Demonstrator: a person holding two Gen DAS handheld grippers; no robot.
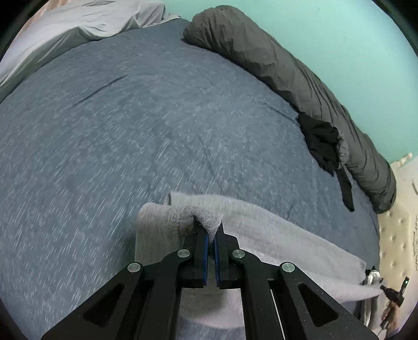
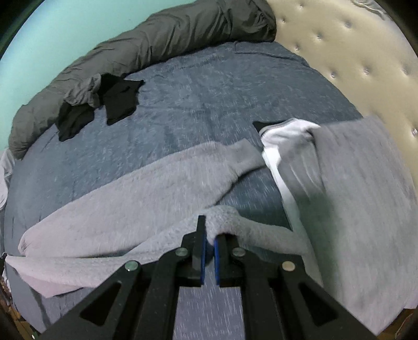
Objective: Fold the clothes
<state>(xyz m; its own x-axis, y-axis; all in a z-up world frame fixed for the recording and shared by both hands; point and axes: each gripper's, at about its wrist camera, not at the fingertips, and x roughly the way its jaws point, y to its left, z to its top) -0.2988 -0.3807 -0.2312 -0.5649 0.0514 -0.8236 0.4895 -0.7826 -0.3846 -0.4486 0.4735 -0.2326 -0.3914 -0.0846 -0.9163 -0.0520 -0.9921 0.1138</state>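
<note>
Tools [image 1: 211, 230] over blue bedspread [image 1: 130, 130]

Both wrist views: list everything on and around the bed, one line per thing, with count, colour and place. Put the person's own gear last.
bed cover: one, mottled blue-grey, spread over the whole bed.
light grey garment: one, fleecy, stretched across the near part of the bed, pinched at two spots.
rolled duvet: one, dark grey, along the far edge by the wall.
black clothes: a small heap, count unclear, against the duvet.
grey and white clothes pile: one, by the headboard.
headboard: one, cream, tufted.
wall: one, turquoise, behind the duvet.
pale sheet: one, light grey, far corner in the left wrist view.
left hand-held gripper: black, blue pads, shut on the garment.
right hand-held gripper: black, blue pads, shut on the garment.
</note>
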